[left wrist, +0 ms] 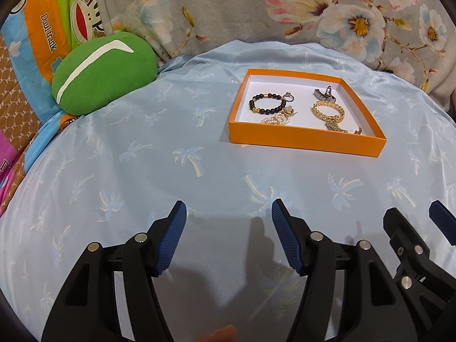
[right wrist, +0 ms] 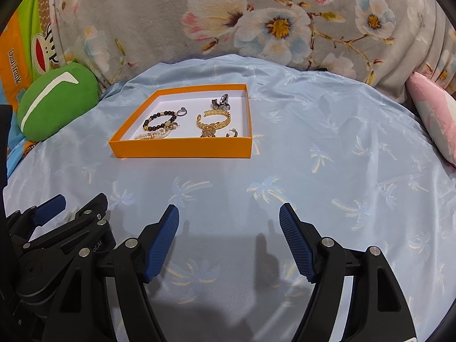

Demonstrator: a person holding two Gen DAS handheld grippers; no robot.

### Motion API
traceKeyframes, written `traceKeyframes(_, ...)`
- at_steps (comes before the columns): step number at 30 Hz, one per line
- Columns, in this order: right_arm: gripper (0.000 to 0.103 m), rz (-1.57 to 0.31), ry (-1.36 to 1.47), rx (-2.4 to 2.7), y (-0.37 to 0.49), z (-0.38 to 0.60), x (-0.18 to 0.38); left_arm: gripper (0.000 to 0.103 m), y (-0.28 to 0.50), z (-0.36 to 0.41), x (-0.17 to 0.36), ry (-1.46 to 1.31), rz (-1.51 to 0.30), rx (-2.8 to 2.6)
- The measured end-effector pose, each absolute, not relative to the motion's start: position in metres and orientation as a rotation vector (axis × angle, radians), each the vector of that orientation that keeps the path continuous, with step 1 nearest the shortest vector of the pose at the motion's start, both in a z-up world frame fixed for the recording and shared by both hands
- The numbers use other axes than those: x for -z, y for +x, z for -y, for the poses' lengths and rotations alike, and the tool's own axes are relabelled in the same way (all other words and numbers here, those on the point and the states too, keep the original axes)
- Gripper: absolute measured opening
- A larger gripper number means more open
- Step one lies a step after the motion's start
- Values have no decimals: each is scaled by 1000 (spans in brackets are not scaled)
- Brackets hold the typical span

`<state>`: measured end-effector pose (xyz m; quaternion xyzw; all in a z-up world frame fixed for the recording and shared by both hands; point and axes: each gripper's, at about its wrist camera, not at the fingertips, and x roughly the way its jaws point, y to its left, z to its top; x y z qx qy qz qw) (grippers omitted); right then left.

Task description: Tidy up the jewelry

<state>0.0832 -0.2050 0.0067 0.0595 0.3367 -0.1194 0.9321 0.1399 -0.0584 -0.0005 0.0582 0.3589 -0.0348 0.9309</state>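
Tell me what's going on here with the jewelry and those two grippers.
Nothing is being held. The left gripper and right gripper both hover open over the blue palm-print sheet, short of the orange tray. In the tray lie a black bead bracelet, a pearl strand and a gold chain bracelet.

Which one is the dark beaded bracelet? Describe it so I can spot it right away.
Find the orange box on the blue palm-print sheet. The dark beaded bracelet lies in its left half, just behind the pearl strand. It is the only loop of round black beads; the chain bracelet to its right is all gold.
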Motion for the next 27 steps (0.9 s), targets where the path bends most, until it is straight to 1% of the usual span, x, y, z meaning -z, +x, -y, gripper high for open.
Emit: traceKeyframes(27, 72, -690, 121, 245, 83, 204, -7, 60, 140, 55, -1, 115, -734, 73)
